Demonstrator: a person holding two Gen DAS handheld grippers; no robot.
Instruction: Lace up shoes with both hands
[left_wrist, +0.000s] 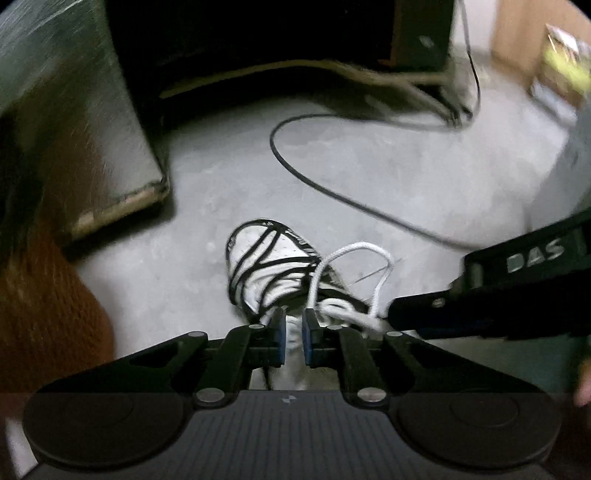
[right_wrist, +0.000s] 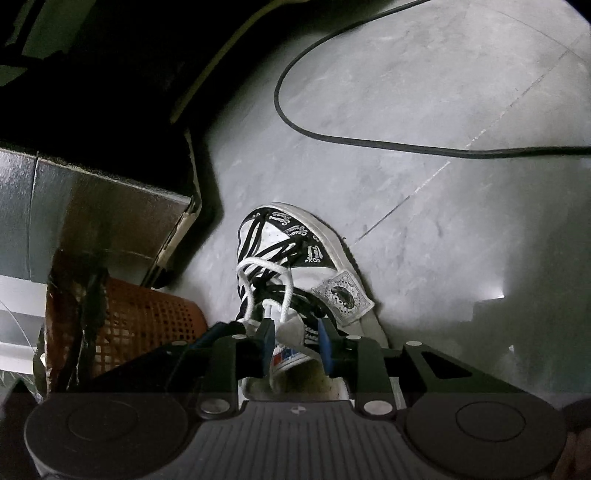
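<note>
- Shoe (right_wrist: 295, 258): white with black trim, on the grey floor (right_wrist: 424, 221), toe pointing away.
- White lace (left_wrist: 354, 273): looped above the tongue.
- Left gripper (left_wrist: 293, 332): jaws narrowly apart; grip on anything cannot be told.
- Right gripper (right_wrist: 295, 343): jaws apart over the shoe opening, holding nothing.
- Black cable (right_wrist: 332, 133): curved beyond the toe.

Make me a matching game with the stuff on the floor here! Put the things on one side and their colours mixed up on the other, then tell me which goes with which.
Things:
1. shoelace
2. basket
3. cable
4. gripper pads

Colours:
a. orange
b. blue
c. white
d. black

Pairs: 1-c, 2-a, 3-d, 4-b
</note>
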